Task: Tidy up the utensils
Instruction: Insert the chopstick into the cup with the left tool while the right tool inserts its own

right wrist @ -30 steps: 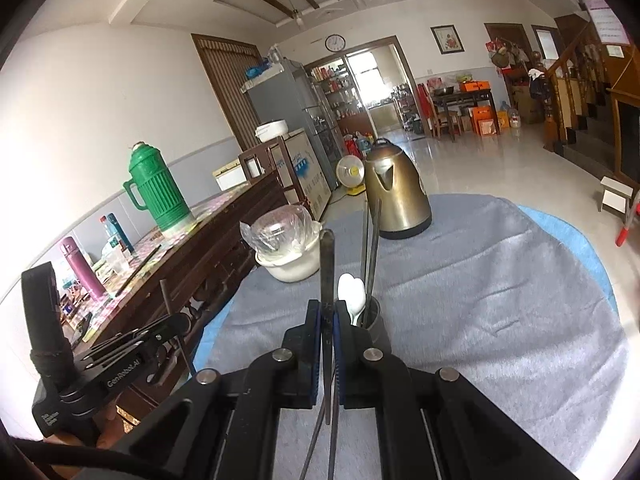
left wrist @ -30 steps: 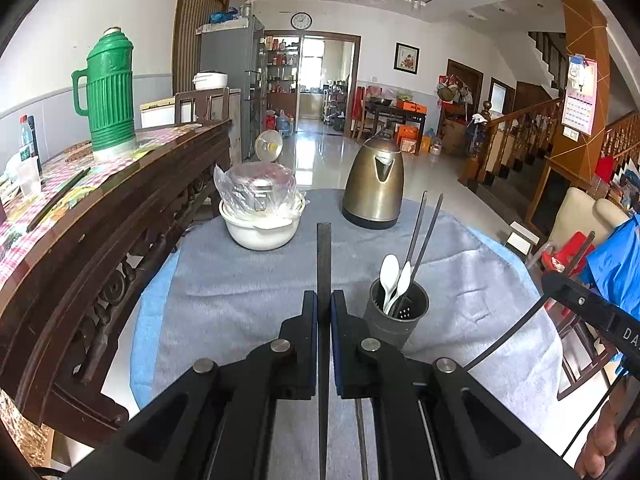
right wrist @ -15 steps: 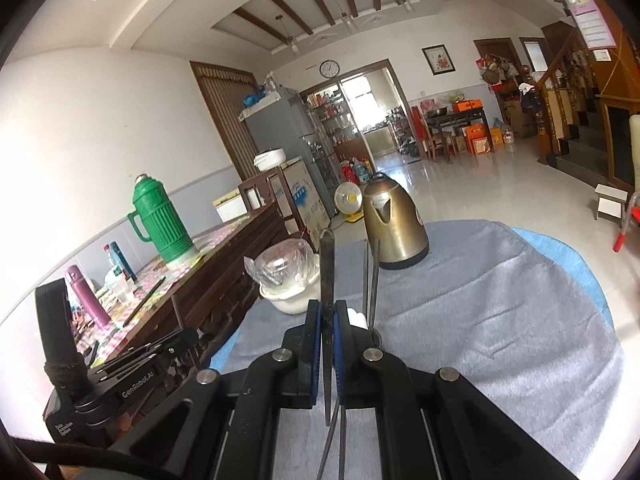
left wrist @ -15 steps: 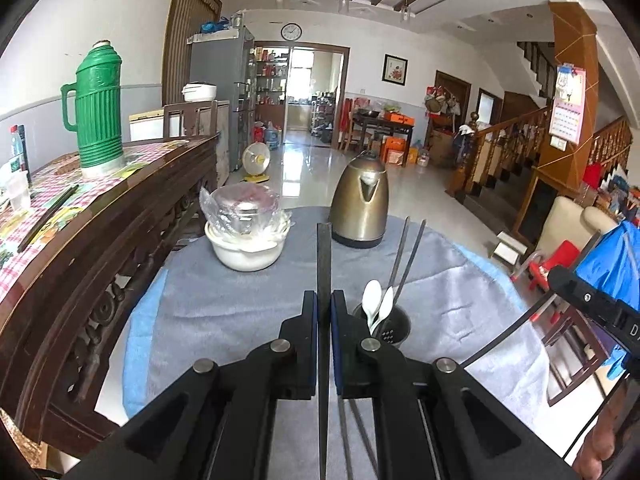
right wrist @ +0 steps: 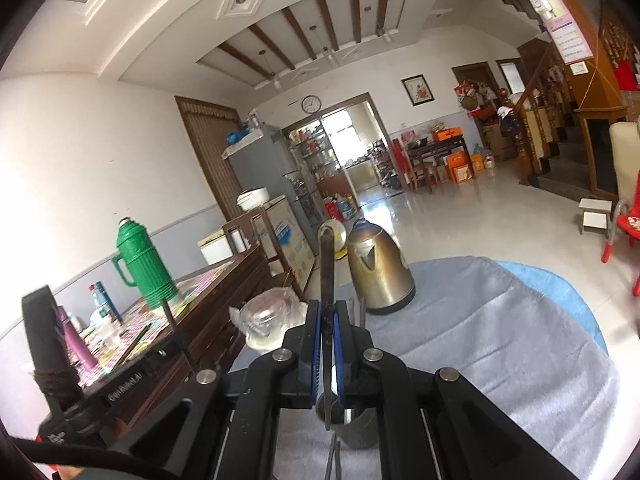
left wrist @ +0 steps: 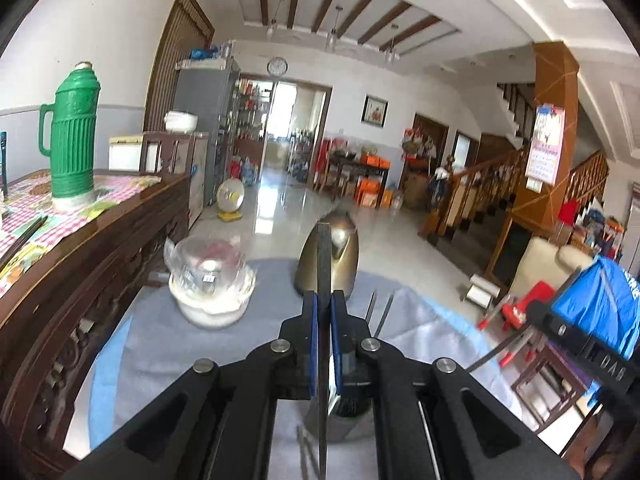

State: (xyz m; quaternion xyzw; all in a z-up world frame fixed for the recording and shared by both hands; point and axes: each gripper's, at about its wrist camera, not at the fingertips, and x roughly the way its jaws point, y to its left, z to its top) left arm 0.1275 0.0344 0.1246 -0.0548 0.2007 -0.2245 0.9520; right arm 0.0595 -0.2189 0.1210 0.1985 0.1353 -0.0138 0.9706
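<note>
My left gripper [left wrist: 324,304] is shut on a long flat dark metal utensil [left wrist: 324,264] that stands upright between its pads. Just below and behind its fingers stands the dark grey utensil holder [left wrist: 352,412] with two chopsticks [left wrist: 380,314] sticking up. My right gripper [right wrist: 327,312] is shut on a similar dark utensil [right wrist: 327,264], held upright, its lower end over the holder [right wrist: 356,428]. Both grippers sit right above the holder on the grey tablecloth [right wrist: 500,340].
A bronze electric kettle [left wrist: 334,256] stands at the back of the round table. A white bowl with a plastic-wrapped lid [left wrist: 210,292] is to its left. A wooden sideboard [left wrist: 80,280] with a green thermos [left wrist: 72,148] borders the table's left side.
Both grippers have moved in over the holder with their utensils, and both views now tilt upward. The holder has slid down under the fingers; the white spoons no longer show.
</note>
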